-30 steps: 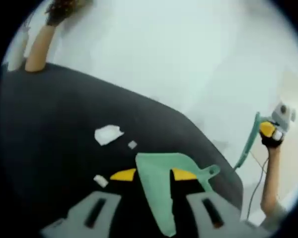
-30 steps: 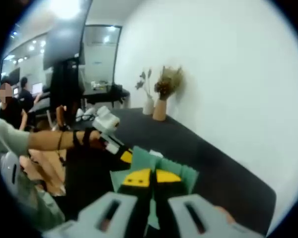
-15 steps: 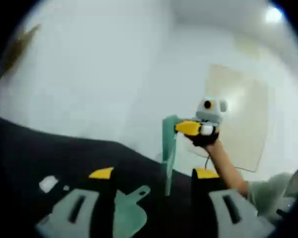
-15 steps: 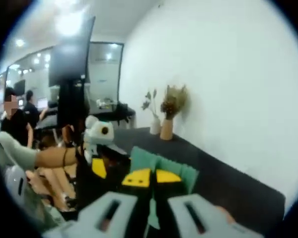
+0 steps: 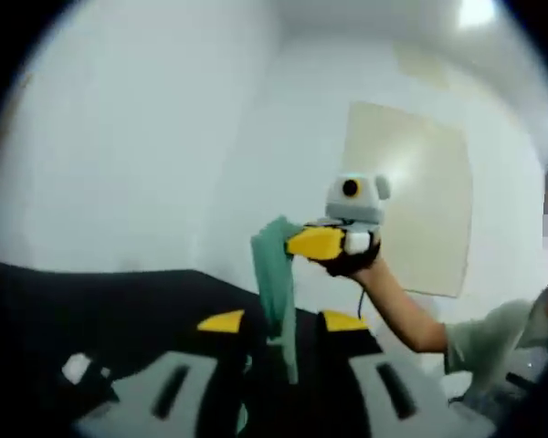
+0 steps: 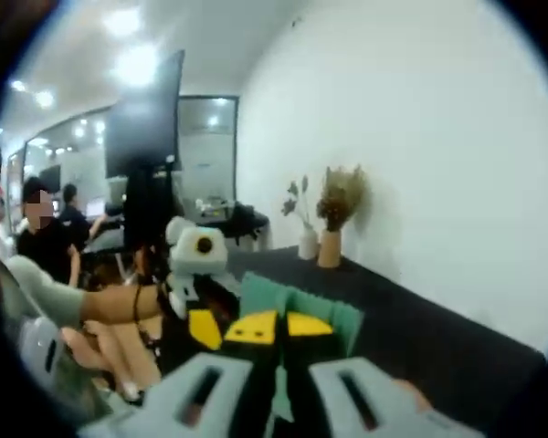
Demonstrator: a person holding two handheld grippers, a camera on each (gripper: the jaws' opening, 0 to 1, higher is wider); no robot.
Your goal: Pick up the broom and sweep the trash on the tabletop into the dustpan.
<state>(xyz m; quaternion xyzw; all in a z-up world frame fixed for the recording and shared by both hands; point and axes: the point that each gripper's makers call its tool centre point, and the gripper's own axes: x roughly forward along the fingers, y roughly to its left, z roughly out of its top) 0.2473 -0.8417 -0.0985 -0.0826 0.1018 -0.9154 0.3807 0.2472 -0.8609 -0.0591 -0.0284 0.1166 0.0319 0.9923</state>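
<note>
Item: sweeping set, mid-task.

Change noted: since a second ago your left tongs (image 5: 276,321) have swung up from looking down at the desk (image 5: 91,301), and the dustpan that lay between their jaws has nearly dropped out of that view. Their jaws stand apart on either side of the broom's green handle; whether they hold anything, I cannot tell. Your right tongs (image 6: 277,326) have stayed clamped on the green broom (image 6: 297,306), now raised in the air close to the left tongs. Judgement: broom is picked up; sweeping is not yet begun.

Trash: one white paper scrap (image 5: 75,368) lies on the desk at lower left of the left gripper view.

Container: a pale vase (image 6: 328,248) of dried stems stands at the desk's far end by the wall, with a smaller white vase (image 6: 308,243) beside it.
</note>
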